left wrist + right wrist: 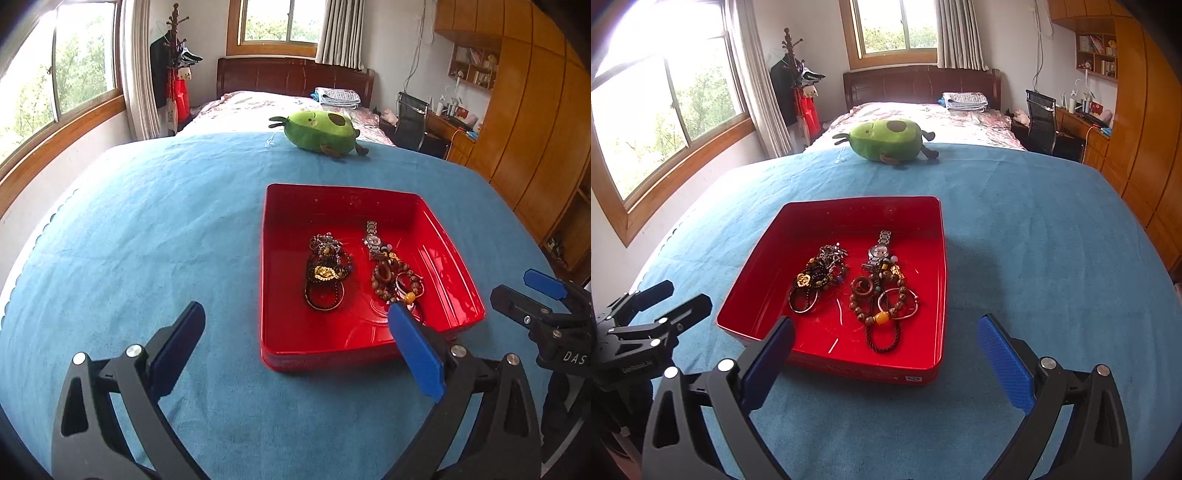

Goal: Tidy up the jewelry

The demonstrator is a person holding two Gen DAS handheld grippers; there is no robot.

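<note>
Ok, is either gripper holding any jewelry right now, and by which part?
Nothing is held. Left gripper and right gripper are both open and empty; the jewelry lies in the red tray.

In the left wrist view the left gripper's (pixel 295 354) right-hand finger (pixel 415 354) covers the near right corner of the red tray (pixel 369 332) and the lower end of the beaded pile (pixel 397 280) just ahead of it. The right gripper (pixel 546 295), off to that finger's right, is cut by the picture's edge, its marking reading only "DAS". In the right wrist view the right gripper's (pixel 886 354) left-hand finger (pixel 768 365) hides the tray's (pixel 871 365) near left corner, and the left gripper (pixel 657 299) is cut at the left edge. Single beads in the dark tangle (pixel 816 280) ahead are too small to tell apart, and the small label (pixel 913 379) on the tray's near wall is unreadable
</note>
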